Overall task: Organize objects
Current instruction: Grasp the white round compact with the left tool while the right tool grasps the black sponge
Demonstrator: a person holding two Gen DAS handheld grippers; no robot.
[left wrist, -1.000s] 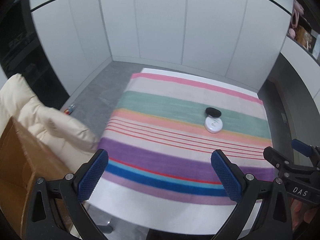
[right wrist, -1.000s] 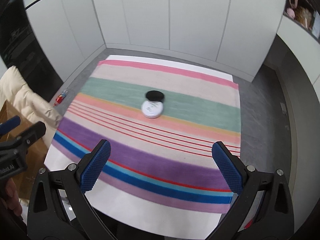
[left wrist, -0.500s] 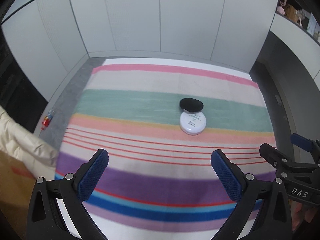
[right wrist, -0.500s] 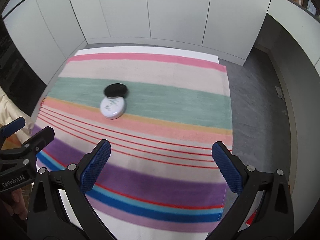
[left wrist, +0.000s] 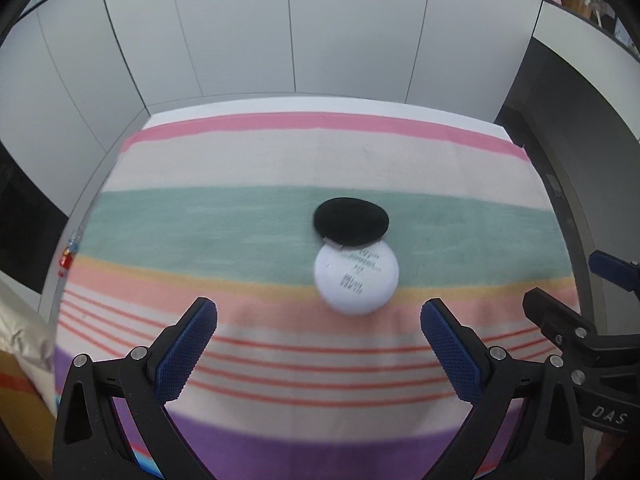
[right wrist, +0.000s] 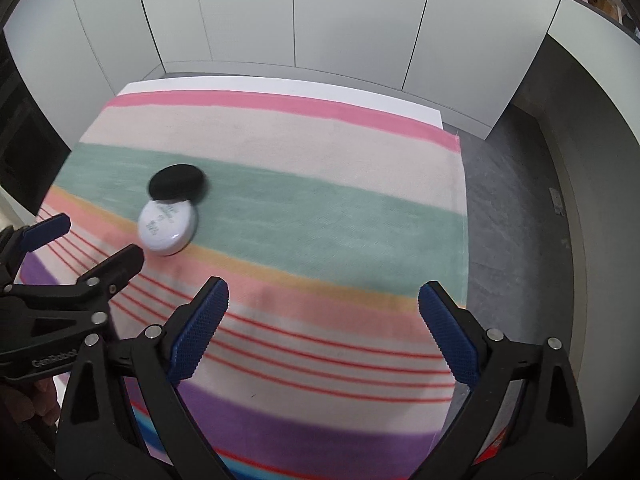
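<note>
Left wrist view: the left hand-held gripper hangs above the bench, its two blue-padded fingers spread wide with nothing between them. A striped cloth covers nearly the whole bench top, with a white strip of the bench showing along the far edge. A round white case lies on the cloth a little right of the middle, where the green stripe meets the yellow and peach ones. A black round pad lies flat on the green stripe just behind it, on the side toward the far edge, and its near rim overlaps or touches the case. Both sit ahead of the fingertips, apart from them. The right hand-held gripper reaches in near the right edge of the bench. A cream padded jacket and a brown box show off the left edge. White cabinet doors stand behind the bench.

Right wrist view: the right hand-held gripper is also released, jaws wide apart and empty, over the near right part of the cloth. The white case and the black pad lie toward the left edge of the bench, well to the left of these fingers. The left hand-held gripper points in from the left, its tips just beside the case, not touching it. Grey floor runs along the right edge.
</note>
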